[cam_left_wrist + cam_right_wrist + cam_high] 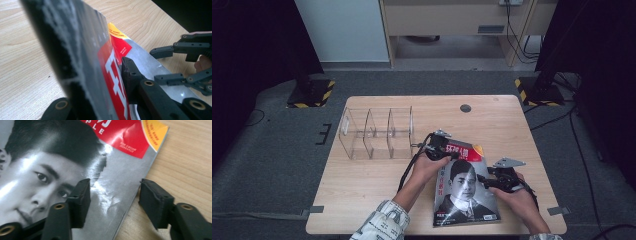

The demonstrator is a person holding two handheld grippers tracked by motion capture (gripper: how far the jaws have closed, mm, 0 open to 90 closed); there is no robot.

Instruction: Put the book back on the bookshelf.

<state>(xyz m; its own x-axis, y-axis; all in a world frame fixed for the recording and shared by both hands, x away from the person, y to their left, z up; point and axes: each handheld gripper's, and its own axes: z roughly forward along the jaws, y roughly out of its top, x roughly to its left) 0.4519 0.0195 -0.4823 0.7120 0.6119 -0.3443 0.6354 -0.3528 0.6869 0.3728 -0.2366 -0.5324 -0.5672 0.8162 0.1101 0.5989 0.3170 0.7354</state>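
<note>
Already clamped by the left gripper (443,148) at its top edge: magazine (464,187) near the worktop's (362,185) front right corner, long axis running front to back. Right gripper (496,179) open astride the right edge, nearer the front; acrylic organizer (374,132) well off left.
</note>
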